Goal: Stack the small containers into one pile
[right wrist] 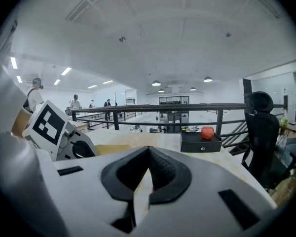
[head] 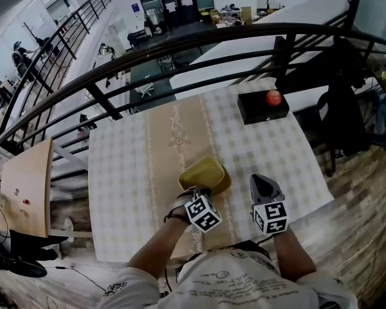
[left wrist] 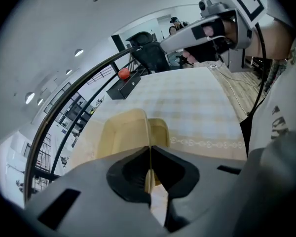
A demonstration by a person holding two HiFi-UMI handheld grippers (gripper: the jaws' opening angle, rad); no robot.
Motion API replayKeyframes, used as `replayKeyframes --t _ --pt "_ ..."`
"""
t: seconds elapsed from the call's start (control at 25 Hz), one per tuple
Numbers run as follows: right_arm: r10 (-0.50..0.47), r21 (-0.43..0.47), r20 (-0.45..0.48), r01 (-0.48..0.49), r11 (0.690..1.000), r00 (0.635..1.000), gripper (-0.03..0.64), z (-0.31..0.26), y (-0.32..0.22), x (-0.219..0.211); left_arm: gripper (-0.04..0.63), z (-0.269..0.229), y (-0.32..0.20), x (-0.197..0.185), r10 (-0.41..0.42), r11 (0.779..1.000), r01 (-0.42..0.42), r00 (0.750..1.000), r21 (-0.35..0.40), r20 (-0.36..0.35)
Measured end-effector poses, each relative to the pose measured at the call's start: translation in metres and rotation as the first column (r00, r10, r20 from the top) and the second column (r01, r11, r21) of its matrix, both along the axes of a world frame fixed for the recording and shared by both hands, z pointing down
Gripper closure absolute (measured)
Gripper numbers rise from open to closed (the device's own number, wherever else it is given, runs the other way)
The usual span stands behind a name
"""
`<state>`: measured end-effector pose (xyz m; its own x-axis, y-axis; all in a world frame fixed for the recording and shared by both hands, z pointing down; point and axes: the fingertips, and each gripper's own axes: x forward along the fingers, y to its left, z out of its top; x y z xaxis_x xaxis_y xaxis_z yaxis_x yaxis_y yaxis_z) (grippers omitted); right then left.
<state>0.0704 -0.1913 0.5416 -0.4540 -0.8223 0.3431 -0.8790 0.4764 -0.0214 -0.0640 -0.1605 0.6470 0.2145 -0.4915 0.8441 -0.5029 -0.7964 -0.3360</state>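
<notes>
While left claw (head: 196, 190) pinches the near wall of the container (head: 204, 172), mid-frame in the head view, the container lies just above it, long side roughly left-right. Empty and pressed together, right claw (head: 262, 181) sits lower right, apart; left is nearer.

Open-plan office mezzanine: dark railing (head: 180, 47) across the top, desks (head: 228, 11) below at upper centre, office chair (right wrist: 261, 125) right

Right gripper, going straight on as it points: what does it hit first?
Most likely the checked tablecloth: the right gripper tilts slightly down. The black box lies farther on, a little right of its line; depth is unclear.
</notes>
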Motion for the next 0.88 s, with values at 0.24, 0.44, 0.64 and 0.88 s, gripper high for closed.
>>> replayKeyframes --t 0.24,0.44,0.64,0.88 --pt "-0.003 -0.001 0.001 0.003 1.000 1.000 0.615 0.001 0.002 0.002 0.574 0.014 0.007 0.010 0.046 0.999 -0.046 0.999 -0.013 0.025" --pt "0.014 -0.003 0.005 -0.014 1.000 1.000 0.615 0.000 0.002 0.009 0.574 0.022 0.009 0.020 0.071 0.997 -0.070 0.997 -0.032 0.021" --pt "0.031 -0.007 0.009 -0.031 0.999 0.999 0.615 0.000 0.004 0.015 0.574 0.031 0.012 0.020 0.090 0.995 -0.087 0.995 -0.047 0.048" --pt "0.042 -0.024 0.004 -0.042 0.999 0.999 0.615 0.008 0.004 0.018 0.574 0.034 0.014 0.023 0.097 0.994 -0.094 0.994 -0.052 0.043"
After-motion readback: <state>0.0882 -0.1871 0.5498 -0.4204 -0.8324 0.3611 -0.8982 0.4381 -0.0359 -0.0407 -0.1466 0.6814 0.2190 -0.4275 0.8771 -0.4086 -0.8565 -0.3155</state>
